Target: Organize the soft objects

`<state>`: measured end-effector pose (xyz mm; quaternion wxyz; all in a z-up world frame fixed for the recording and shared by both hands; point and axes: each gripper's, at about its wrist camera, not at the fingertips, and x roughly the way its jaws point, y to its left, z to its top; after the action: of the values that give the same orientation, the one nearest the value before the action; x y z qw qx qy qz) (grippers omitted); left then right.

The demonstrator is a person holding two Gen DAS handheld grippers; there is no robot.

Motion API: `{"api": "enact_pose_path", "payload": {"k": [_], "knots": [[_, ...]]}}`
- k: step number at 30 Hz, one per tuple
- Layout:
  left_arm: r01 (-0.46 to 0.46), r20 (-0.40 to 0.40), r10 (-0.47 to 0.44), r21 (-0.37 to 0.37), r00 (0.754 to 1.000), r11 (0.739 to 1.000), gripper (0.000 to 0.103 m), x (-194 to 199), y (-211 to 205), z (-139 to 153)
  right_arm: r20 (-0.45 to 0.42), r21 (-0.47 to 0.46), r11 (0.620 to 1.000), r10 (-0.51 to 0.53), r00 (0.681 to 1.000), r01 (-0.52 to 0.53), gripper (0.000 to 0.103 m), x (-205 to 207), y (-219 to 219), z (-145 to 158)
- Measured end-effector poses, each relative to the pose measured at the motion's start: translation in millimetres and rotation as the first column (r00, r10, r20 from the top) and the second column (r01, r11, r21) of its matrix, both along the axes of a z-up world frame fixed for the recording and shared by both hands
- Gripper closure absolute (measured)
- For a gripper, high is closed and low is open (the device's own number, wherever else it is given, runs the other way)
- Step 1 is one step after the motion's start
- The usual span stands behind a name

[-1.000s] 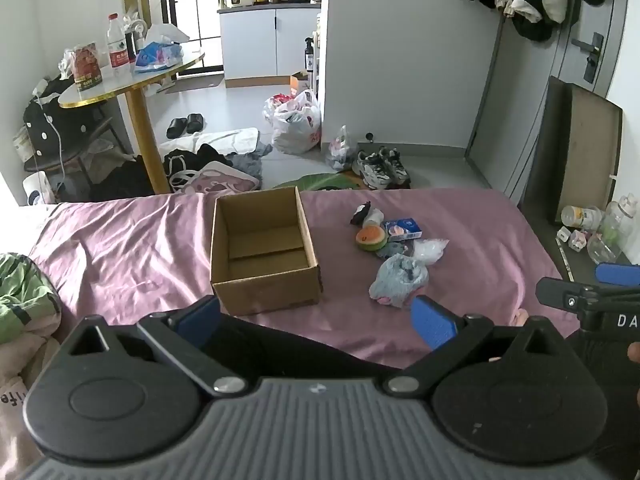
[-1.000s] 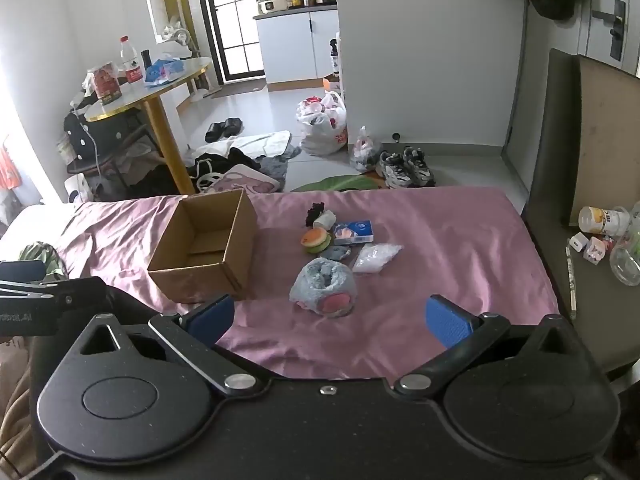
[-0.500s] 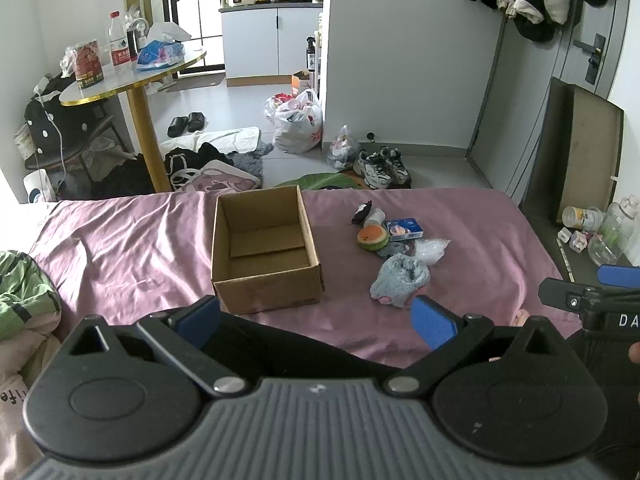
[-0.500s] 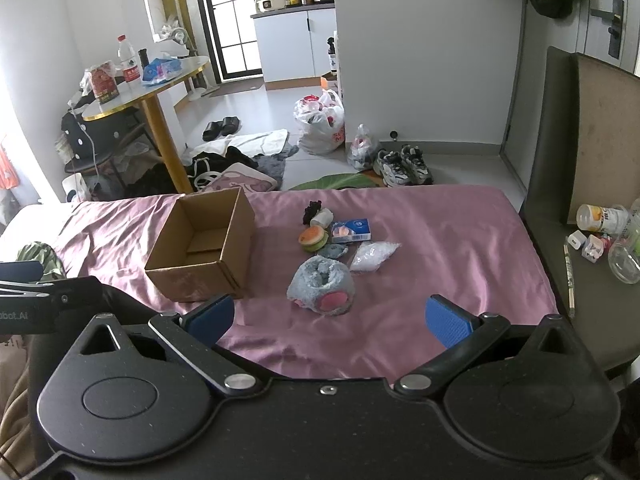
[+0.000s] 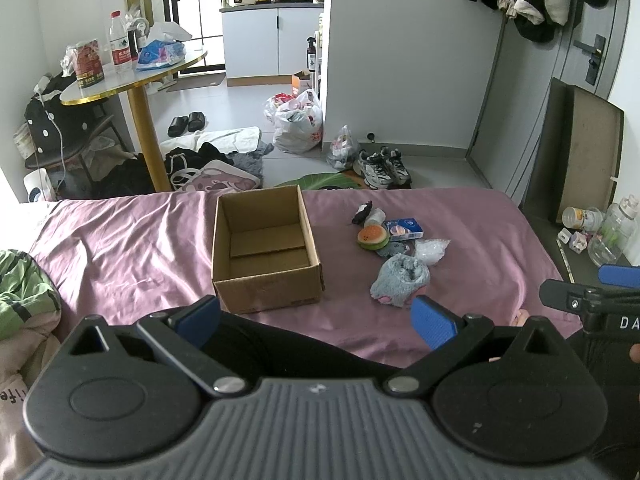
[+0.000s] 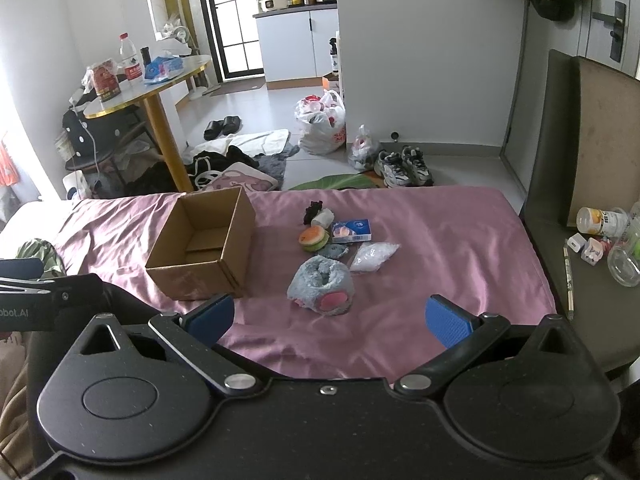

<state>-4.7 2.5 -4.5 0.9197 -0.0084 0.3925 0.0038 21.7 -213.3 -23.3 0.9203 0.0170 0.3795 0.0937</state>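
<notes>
An open cardboard box point(image 5: 264, 248) point(image 6: 204, 248) stands on the purple bedspread point(image 5: 120, 248) point(image 6: 440, 248). To its right lies a cluster of small things: a grey plush paw slipper point(image 5: 400, 282) point(image 6: 323, 287), a burger-shaped squishy point(image 5: 373, 237) point(image 6: 315, 238), a blue tissue pack point(image 5: 404, 229) point(image 6: 353, 230), a clear plastic bag point(image 5: 431, 249) point(image 6: 374, 257), and a small black-and-white toy point(image 5: 366, 214) point(image 6: 318, 213). My left gripper point(image 5: 316, 320) is open, short of the box's near wall. My right gripper point(image 6: 330, 320) is open just short of the slipper. Neither holds anything.
Green and beige bedding point(image 5: 24, 300) lies at the bed's left. A side surface point(image 6: 592, 280) with bottles and small items lies right of the bed. Beyond the bed are shoes point(image 5: 384, 168), bags and clothes on the floor, and a round gold-legged table point(image 5: 132, 76).
Both views have shifted slightly; the box and cluster sit a little nearer and lower in the right wrist view. Both grippers stay open and nothing has been picked up.
</notes>
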Motion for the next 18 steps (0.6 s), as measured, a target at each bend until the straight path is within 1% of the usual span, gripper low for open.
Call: {"api": "enact_pose_path", "payload": {"k": [18], "knots": [[0.000,0.002,0.000,0.002,1.000,1.000,0.002,0.0,-0.6,-1.1,0.003,-0.008,1.000,0.003,1.000,-0.002,0.000,-0.7,3.1,1.6]]}}
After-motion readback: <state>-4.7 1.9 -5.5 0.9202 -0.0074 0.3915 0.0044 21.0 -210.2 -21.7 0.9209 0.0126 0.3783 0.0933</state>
